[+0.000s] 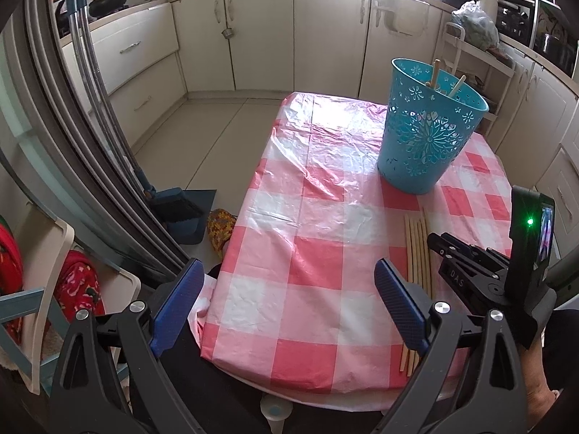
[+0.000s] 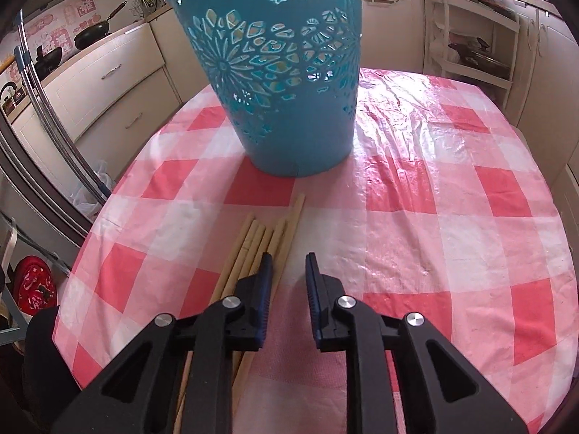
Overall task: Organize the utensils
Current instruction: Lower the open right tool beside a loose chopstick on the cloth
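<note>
**A:** What do I have on the right tool?

**B:** My right gripper (image 2: 288, 264) hangs low over the table (image 2: 452, 217), jaws parted by a narrow gap, nothing between them. The chopsticks (image 2: 253, 249) lie bunched on the checked cloth at about 10 o'clock from the tips, just beside the left finger (image 2: 266, 271). I can't tell whether that finger touches them. They point toward 12 o'clock, at the basket (image 2: 286, 72).

**A:** And the basket?

**B:** Blue, upright, with cut-out flowers, standing at 12 o'clock from my right tips, near the far ends of the sticks but apart from them. From the left wrist I see two wooden sticks (image 1: 434, 72) already leaning inside it, tops poking above the rim.

**A:** Left tool?

**B:** My left gripper (image 1: 287, 302) is spread wide and holds nothing, hovering over the near-left edge of the table (image 1: 307, 253). In that view the basket (image 1: 430, 126) sits at 1 o'clock, the loose chopsticks (image 1: 416, 249) at 3 o'clock beside my right finger (image 1: 398, 307), and the right gripper (image 1: 452, 253) just past them.

**A:** Beyond the table?

**B:** Cream cabinets (image 1: 260, 29) at 12 o'clock, a dustpan (image 1: 188, 213) on the floor at 9.
</note>
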